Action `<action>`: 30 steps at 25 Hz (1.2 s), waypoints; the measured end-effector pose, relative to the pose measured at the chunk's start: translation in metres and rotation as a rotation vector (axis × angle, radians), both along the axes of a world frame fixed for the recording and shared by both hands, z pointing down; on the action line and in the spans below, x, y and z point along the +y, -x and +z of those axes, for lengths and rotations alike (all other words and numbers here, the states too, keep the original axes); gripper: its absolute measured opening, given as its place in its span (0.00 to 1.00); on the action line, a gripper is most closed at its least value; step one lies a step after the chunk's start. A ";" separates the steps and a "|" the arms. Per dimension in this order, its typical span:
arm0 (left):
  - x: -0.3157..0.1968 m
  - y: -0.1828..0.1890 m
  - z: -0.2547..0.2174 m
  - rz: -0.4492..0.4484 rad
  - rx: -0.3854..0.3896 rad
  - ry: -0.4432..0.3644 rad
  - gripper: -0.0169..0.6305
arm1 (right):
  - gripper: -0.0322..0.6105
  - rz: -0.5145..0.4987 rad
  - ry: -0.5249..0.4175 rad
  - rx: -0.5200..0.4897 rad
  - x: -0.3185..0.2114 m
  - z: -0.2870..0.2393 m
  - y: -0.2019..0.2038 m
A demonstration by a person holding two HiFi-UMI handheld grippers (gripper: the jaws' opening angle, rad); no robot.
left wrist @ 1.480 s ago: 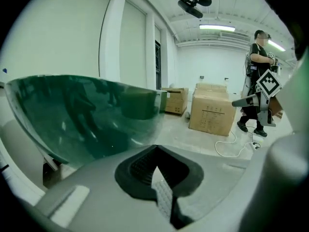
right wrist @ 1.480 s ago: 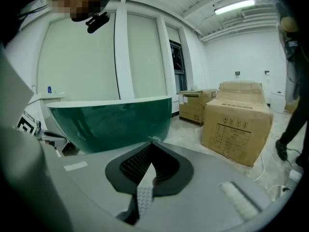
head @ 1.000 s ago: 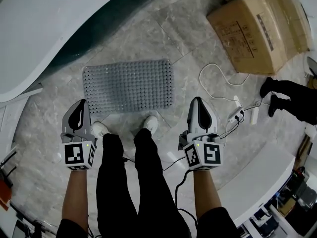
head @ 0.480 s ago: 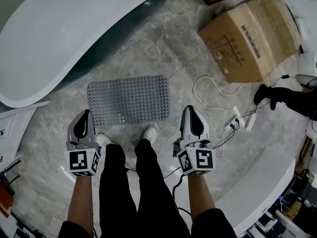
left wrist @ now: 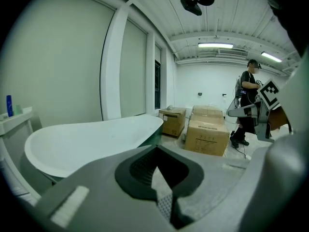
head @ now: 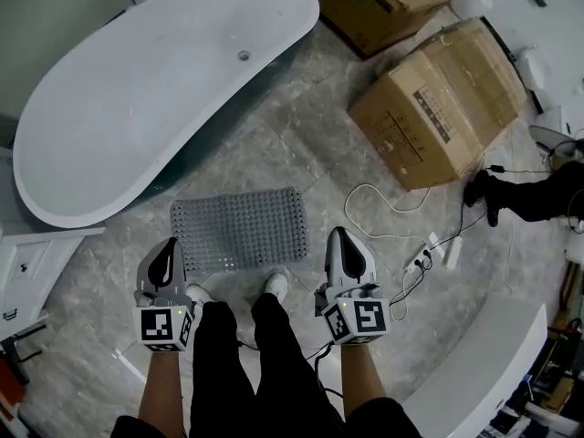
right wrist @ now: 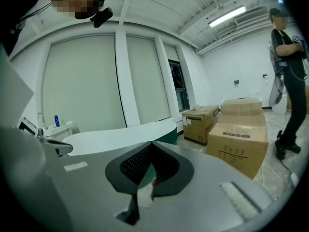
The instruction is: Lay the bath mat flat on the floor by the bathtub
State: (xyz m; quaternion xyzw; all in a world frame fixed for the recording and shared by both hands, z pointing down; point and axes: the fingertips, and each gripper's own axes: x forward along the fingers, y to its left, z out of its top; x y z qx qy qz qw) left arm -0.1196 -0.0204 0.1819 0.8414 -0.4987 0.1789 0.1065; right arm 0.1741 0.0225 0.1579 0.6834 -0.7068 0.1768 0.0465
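Both jaws are shut tight w/ nothing between them: your left gripper (head: 170, 243) and right gripper (head: 339, 233) are empty, held over your shoes (head: 275, 286). Vs a sec ago you've straightened up. Both grippers rose and the bath mat (head: 239, 229) hasn't shifted. It lies flat on the floor (head: 301, 144), no folds showing, just ahead of your feet, near the bathtub (head: 137, 108) w/ a strip of bare tile between. Cardboard boxes (head: 438, 103) sit well apart, right side. Looks like the lay's done, imo.
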 end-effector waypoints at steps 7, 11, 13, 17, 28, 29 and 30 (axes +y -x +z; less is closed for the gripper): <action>0.004 0.004 -0.059 -0.024 0.032 -0.057 0.03 | 0.09 -0.025 -0.029 0.008 0.000 -0.054 0.005; 0.008 -0.002 -0.094 -0.011 0.023 -0.100 0.03 | 0.09 -0.023 -0.056 0.007 0.004 -0.083 0.005; 0.009 -0.005 -0.110 -0.005 0.019 -0.122 0.03 | 0.09 -0.015 -0.082 -0.002 0.006 -0.100 0.004; 0.012 -0.006 -0.139 -0.011 0.032 -0.164 0.03 | 0.09 -0.030 -0.138 -0.001 0.005 -0.132 0.007; 0.019 -0.008 -0.199 -0.048 0.041 -0.264 0.03 | 0.09 -0.080 -0.224 0.056 0.007 -0.184 -0.004; 0.018 -0.009 -0.206 -0.053 0.043 -0.278 0.03 | 0.09 -0.079 -0.232 0.055 0.007 -0.189 -0.005; 0.017 -0.009 -0.212 -0.056 0.044 -0.289 0.03 | 0.09 -0.080 -0.240 0.053 0.007 -0.192 -0.006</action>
